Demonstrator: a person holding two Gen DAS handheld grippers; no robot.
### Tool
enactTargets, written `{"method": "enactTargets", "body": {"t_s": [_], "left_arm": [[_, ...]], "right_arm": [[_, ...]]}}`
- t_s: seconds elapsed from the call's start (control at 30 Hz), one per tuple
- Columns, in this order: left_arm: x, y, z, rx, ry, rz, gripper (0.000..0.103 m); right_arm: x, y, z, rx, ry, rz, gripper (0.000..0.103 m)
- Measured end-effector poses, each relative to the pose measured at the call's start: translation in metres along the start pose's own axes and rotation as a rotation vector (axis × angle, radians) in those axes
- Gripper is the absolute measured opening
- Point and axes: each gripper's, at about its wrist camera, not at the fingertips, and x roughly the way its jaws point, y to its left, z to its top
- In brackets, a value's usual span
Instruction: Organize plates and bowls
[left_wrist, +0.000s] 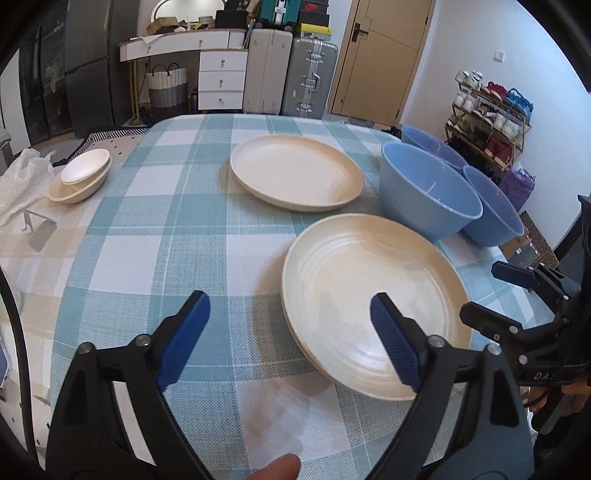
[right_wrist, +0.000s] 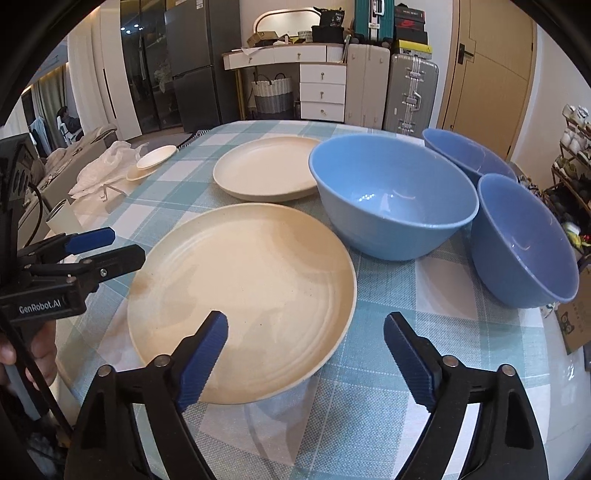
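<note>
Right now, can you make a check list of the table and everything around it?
Surface: checked tablecloth, faint stain near the front.
Job's things: near plates stacked; far plate alone; three blue bowls at the right, apart.
Clutter: small cream dishes, plastic bag at the left edge.
Grippers: left tool and right tool open, empty.
Cables: black cable by the left tool.
Surroundings: suitcases, drawers, shoe rack.

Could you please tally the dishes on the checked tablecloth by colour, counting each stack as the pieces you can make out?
Blue bowls: 3, the nearest, the far one and the right one.
Cream large plates: 3, the near stack shows 2 rims, the far plate is 1.
Cream small dishes: 2, stacked at the far left.
Total: 8.
</note>
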Motion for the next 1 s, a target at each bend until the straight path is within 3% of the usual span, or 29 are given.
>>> {"method": "enactTargets", "body": {"t_s": [0.43,0.7,1.0], "left_arm": [[-0.048,0.013,0.014,-0.049,-0.082,0.04,0.101],[-0.049,0.021,0.023,-0.067,-0.088,0.06,0.101],[-0.034,0.023,0.04,-0.058,-0.081,0.104,0.101]], "right_arm": [[-0.06,-0.012,0.026,0.026,-0.15,0.017,0.102],[-0.079,-0.027,0.048,0.049,-0.205,0.079,0.102],[-0.074,-0.038,0.076,0.039,-0.207,0.131,0.102]]}}
